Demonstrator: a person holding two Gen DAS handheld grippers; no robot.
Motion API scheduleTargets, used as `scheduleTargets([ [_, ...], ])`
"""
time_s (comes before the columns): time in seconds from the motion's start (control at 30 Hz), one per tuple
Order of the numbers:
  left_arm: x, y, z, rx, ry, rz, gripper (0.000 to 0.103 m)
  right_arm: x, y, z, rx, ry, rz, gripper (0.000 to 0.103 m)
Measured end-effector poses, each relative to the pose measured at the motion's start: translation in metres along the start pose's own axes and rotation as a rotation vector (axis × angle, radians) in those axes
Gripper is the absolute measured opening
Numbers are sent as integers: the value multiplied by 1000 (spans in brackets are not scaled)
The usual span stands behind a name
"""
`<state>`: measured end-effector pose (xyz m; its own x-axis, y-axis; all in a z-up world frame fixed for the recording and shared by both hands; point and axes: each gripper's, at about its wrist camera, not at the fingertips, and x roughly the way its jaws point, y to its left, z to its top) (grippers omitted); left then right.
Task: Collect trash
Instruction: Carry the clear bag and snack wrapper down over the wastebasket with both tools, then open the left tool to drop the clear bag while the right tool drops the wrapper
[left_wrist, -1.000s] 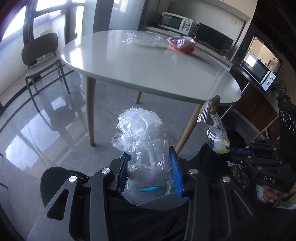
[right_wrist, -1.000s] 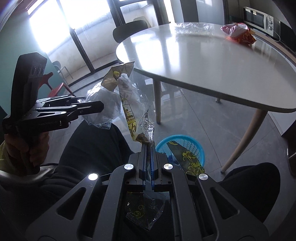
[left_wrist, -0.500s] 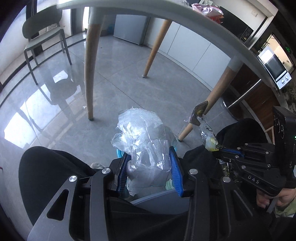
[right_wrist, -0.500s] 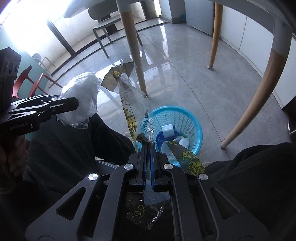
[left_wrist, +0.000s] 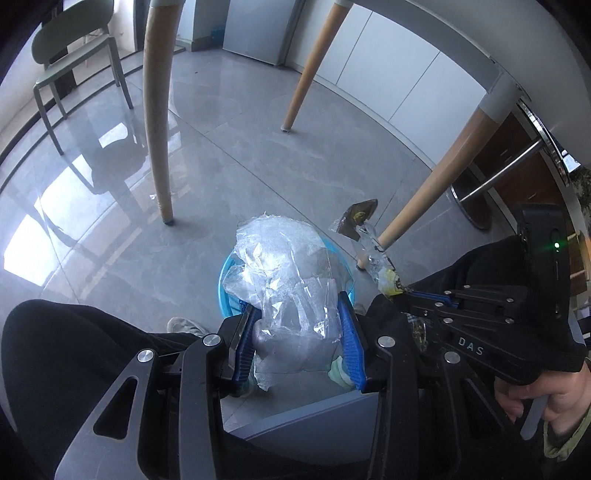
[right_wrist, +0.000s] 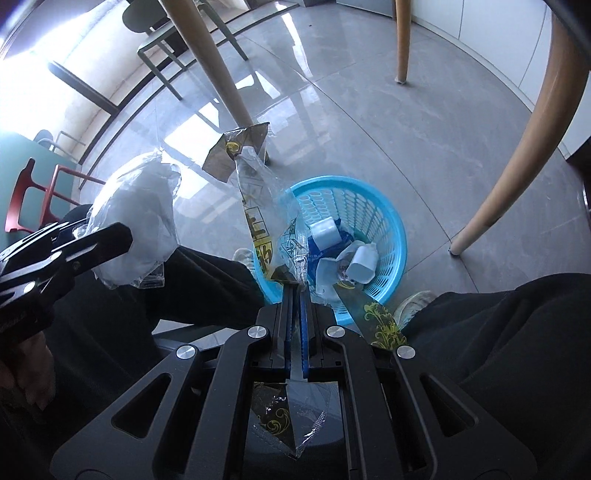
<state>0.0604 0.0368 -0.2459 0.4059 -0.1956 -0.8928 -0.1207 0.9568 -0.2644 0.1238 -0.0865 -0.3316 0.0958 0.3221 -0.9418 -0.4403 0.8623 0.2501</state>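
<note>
My left gripper (left_wrist: 300, 314) is shut on a crumpled clear plastic bag (left_wrist: 284, 280), held above a blue mesh trash basket (left_wrist: 226, 273) on the floor. The bag also shows in the right wrist view (right_wrist: 136, 221), left of the basket (right_wrist: 391, 236). My right gripper (right_wrist: 294, 288) is shut on a clear and black snack wrapper with yellow print (right_wrist: 258, 206), held over the basket's near rim. The wrapper also shows in the left wrist view (left_wrist: 364, 240). The basket holds several white and blue pieces of trash (right_wrist: 343, 251).
Wooden table legs (left_wrist: 157, 110) (right_wrist: 517, 155) stand around the basket on the grey tiled floor. A green chair (left_wrist: 77, 59) stands at the far left, a red chair (right_wrist: 22, 199) to the left. The person's dark-clad knees (right_wrist: 498, 332) flank the basket.
Both grippers have tilted and lowered from table height toward the floor. The basket has come into fuller view beneath them. Both still hold their trash.
</note>
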Motion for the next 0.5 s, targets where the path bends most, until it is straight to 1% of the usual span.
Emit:
scheduleTargets([
  [0.13, 10, 0, 9, 9, -1, 13, 40, 19, -4, 10, 21, 25, -18, 3],
  [0.3, 32, 9, 18, -46, 18, 17, 40, 38, -17, 20, 59, 27, -63, 3],
  [0.4, 49, 13, 21, -87, 53, -3, 40, 57, -28, 27, 98, 67, -72, 3],
  [0.5, 63, 14, 26, -93, 68, -4, 40, 72, -38, 32, 147, 111, -53, 3],
])
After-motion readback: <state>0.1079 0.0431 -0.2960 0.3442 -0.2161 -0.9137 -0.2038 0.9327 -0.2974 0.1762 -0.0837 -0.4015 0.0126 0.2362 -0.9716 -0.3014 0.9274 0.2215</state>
